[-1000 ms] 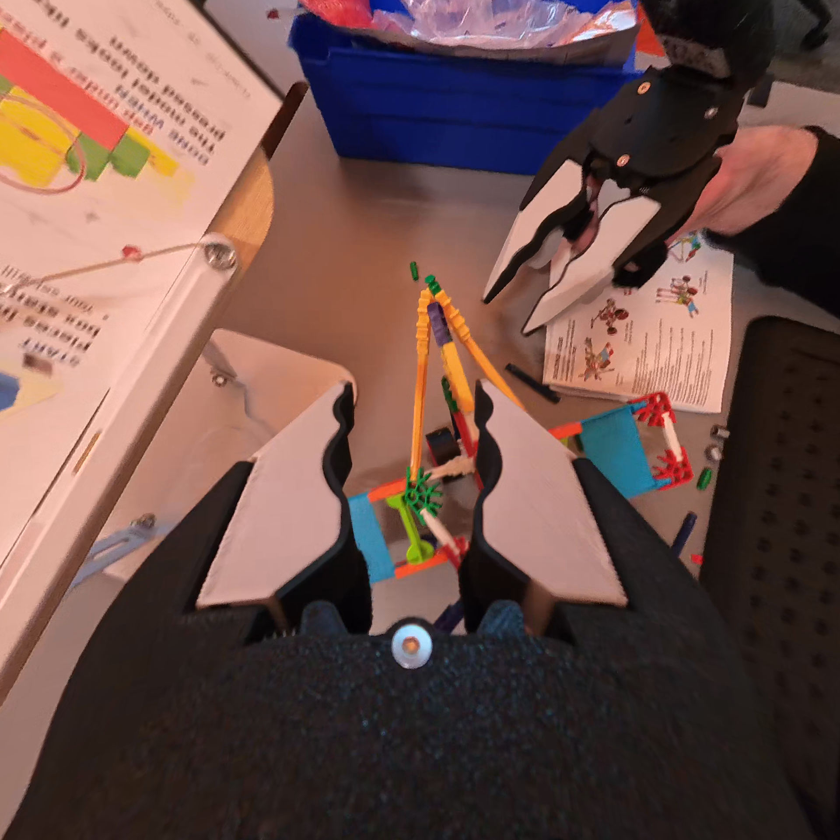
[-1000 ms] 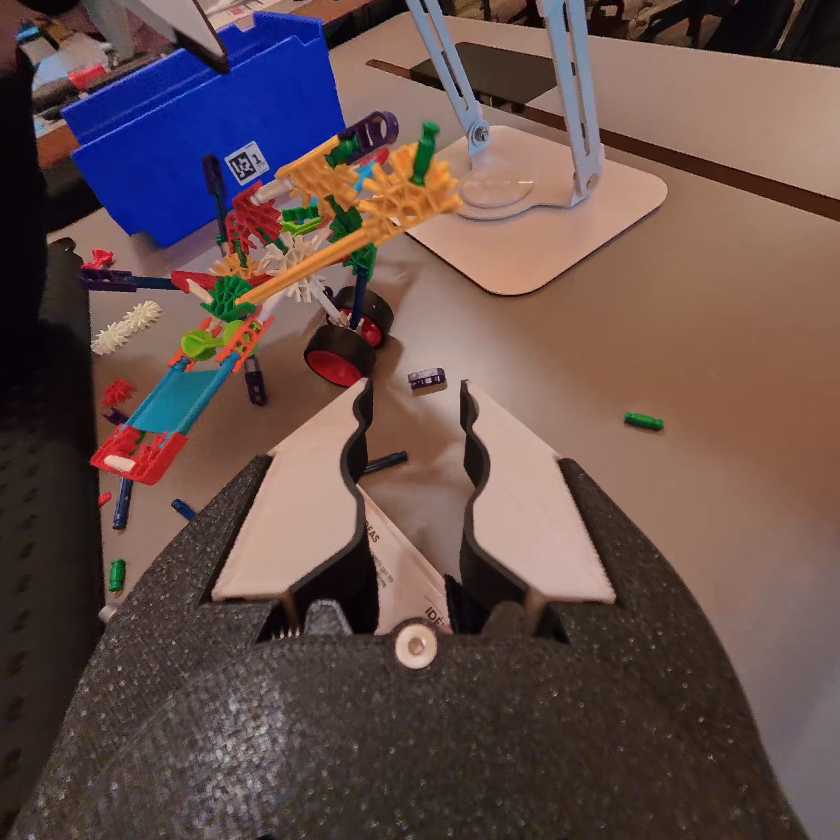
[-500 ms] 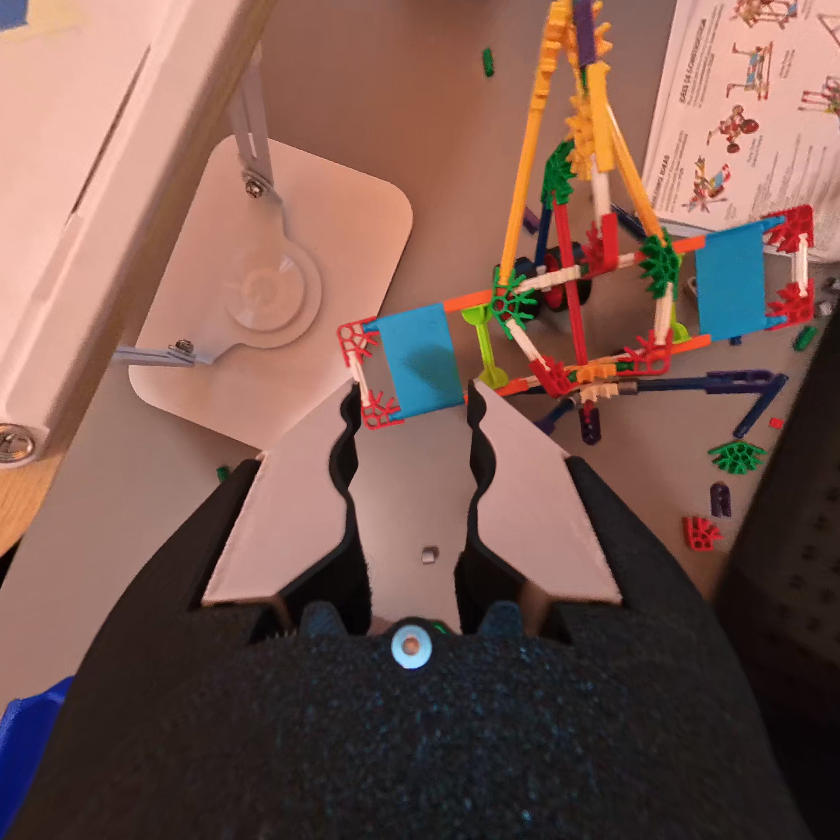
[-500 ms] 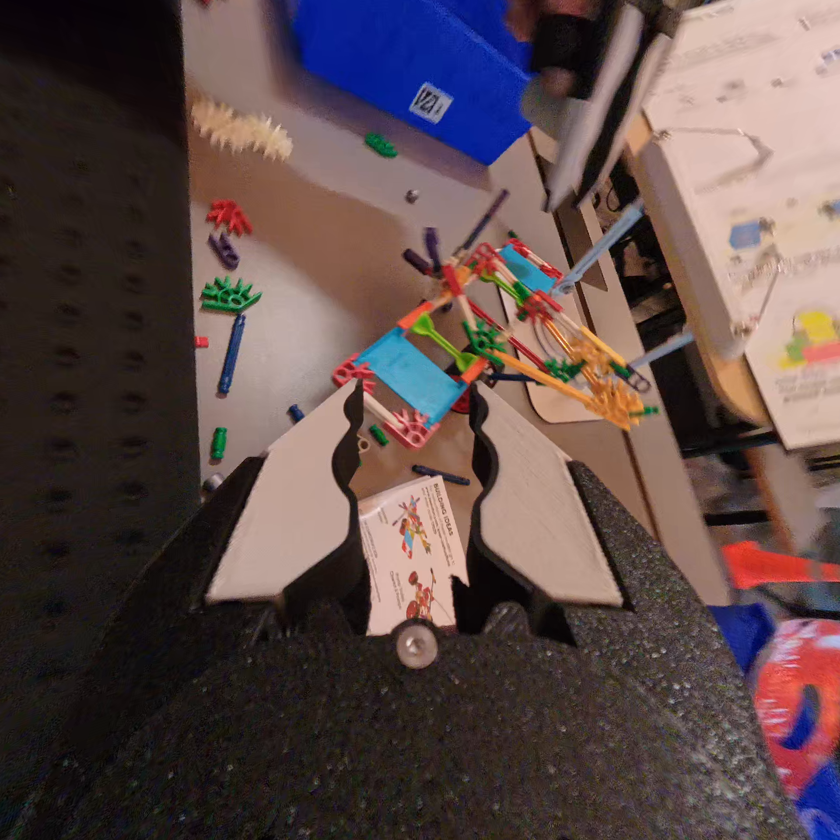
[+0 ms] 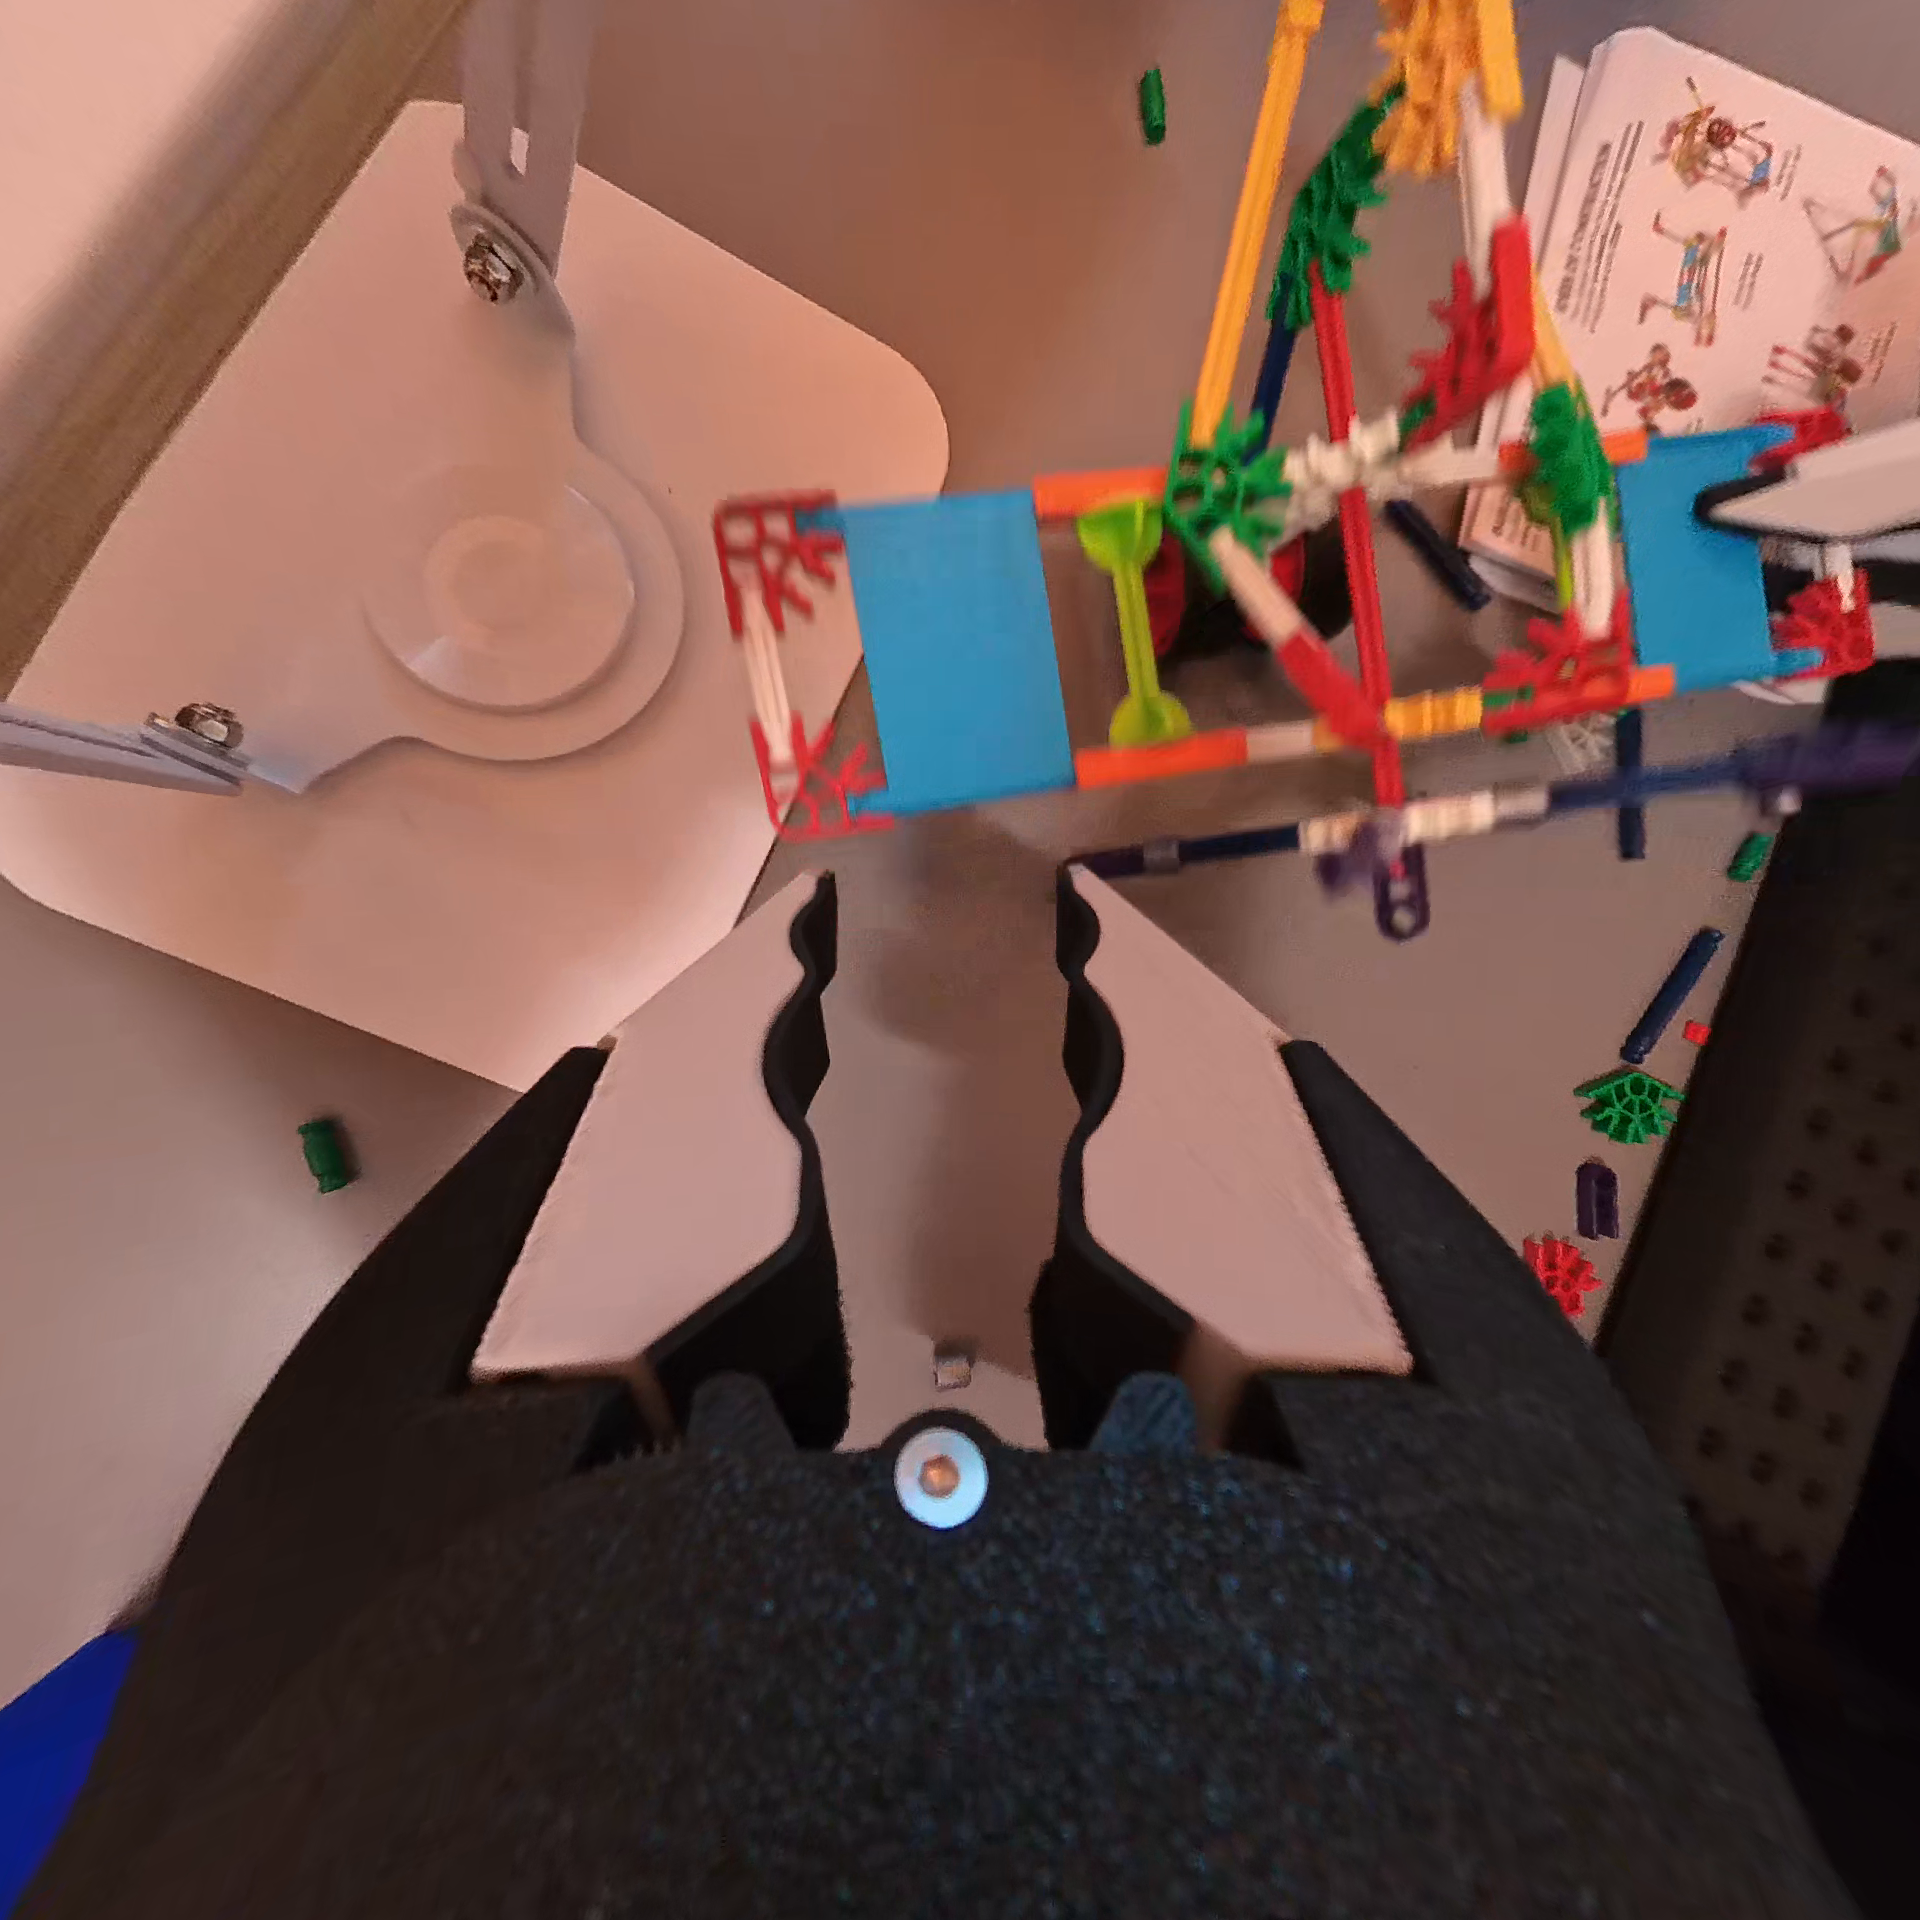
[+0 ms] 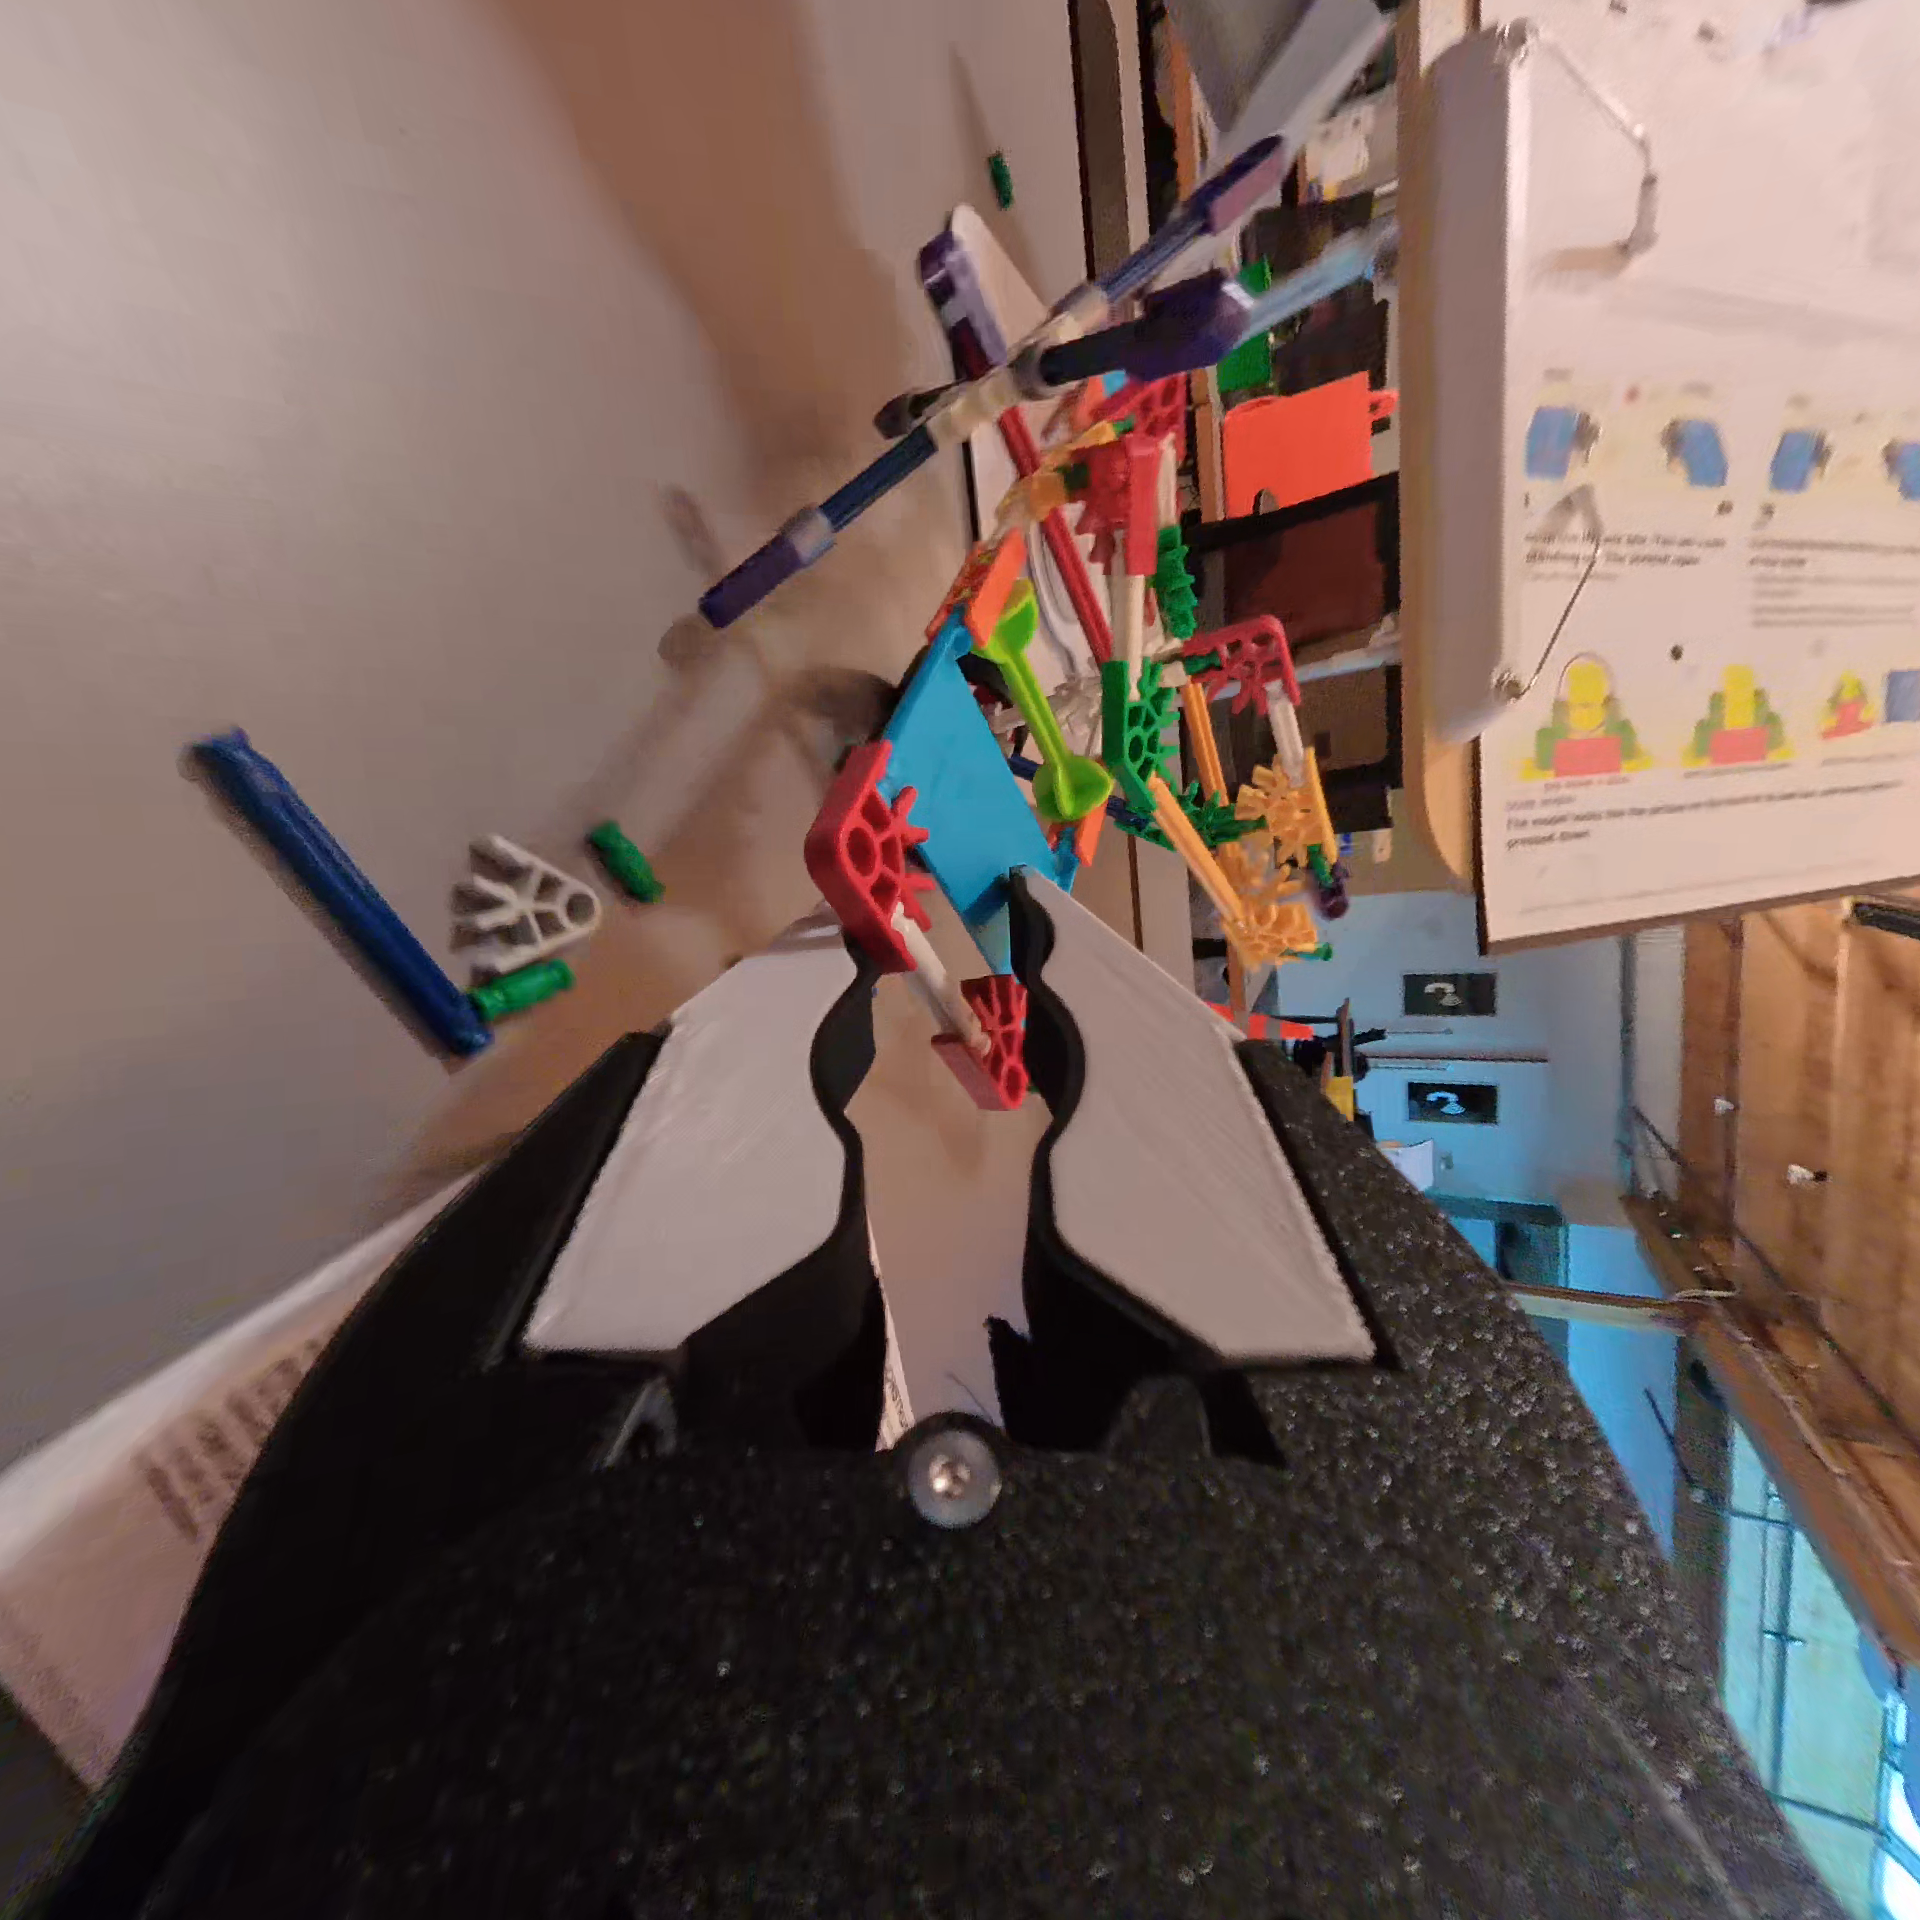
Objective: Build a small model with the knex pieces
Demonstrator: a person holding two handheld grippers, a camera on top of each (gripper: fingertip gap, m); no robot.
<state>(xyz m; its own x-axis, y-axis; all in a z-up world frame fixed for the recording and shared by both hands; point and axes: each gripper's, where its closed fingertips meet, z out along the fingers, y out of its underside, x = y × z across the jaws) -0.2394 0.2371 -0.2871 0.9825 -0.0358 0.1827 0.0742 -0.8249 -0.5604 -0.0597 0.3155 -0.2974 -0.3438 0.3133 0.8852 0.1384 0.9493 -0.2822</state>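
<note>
A toy model of coloured rods and connectors [image 5: 1340,582] with two blue panels spans the table. My left gripper [image 5: 945,894] is open and empty, its tips just short of the model's left blue panel [image 5: 956,644] and the red connectors at that end. My right gripper [image 6: 940,930] is shut on the model's [image 6: 956,769] other end, with a white rod and red connectors [image 6: 987,1049] between the fingers. In the left wrist view one right fingertip [image 5: 1829,483] shows at the right blue panel's edge.
A white stand base [image 5: 468,582] with metal arms lies left of the model. A printed leaflet [image 5: 1714,239] lies behind the model. Loose pieces lie around: a green connector [image 5: 1626,1101], a blue rod [image 6: 332,883], a grey connector [image 6: 525,909]. A black perforated mat [image 5: 1818,1247] is on the right. The left gripper's tips are roughly 20 cm from the right gripper's.
My right gripper has rolled over, moved in and closed on the model's panel end. My left gripper has drawn back from over the model to just short of its left panel.
</note>
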